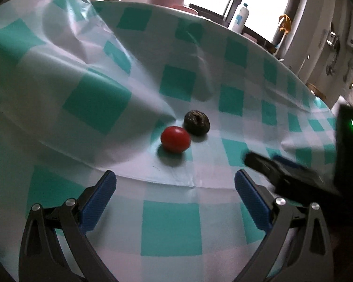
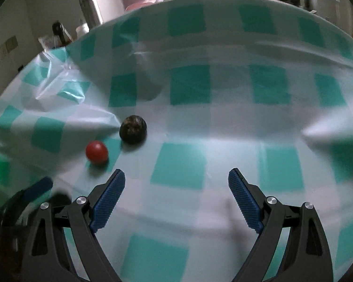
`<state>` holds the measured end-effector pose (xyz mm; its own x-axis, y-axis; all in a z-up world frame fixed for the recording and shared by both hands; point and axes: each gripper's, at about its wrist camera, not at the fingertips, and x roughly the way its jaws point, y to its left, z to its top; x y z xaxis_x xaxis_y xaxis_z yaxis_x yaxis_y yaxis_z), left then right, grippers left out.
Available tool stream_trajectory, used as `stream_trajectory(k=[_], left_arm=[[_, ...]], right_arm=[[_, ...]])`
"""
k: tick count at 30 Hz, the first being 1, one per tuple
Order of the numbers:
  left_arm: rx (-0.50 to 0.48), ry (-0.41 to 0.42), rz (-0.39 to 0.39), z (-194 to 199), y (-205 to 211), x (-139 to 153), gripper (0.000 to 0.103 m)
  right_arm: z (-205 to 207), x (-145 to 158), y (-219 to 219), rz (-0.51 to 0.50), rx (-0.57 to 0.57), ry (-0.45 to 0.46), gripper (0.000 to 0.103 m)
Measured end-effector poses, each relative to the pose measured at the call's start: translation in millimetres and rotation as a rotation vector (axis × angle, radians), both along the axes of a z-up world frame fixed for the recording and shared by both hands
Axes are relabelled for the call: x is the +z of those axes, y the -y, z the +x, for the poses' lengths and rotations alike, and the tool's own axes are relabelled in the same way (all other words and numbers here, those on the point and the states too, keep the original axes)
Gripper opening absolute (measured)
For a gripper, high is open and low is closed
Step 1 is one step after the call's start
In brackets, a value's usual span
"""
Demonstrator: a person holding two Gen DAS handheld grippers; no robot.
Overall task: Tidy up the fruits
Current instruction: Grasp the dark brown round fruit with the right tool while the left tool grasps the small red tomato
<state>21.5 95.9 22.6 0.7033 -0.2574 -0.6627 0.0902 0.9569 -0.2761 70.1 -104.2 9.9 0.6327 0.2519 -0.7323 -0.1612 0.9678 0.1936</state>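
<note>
A small red round fruit lies on the teal-and-white checked tablecloth, touching or almost touching a dark wrinkled round fruit just behind it to the right. My left gripper hangs open a short way in front of the red fruit, nothing between its blue pads. In the right wrist view the red fruit and the dark fruit sit left of centre. My right gripper is open and empty, to the right of both fruits. Its body shows at the right of the left wrist view.
The tablecloth is rumpled into raised folds left of and behind the fruits. A white bottle stands beyond the table's far edge by a bright window. Kitchen clutter lines the far left wall.
</note>
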Motion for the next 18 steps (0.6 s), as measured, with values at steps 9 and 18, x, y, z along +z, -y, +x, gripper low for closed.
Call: stream_trajectory(k=[9,18], left_arm=[[-0.024,-0.021,0.010,4,8,-4,0.101],[-0.027,-0.021,0.010,5,9,-5,0.101]], right_arm=[[61,-5,-50,-0.096,0.208,-0.026,0.069],[76,-11,-82,-0.251,0.261,0.001,0.066]])
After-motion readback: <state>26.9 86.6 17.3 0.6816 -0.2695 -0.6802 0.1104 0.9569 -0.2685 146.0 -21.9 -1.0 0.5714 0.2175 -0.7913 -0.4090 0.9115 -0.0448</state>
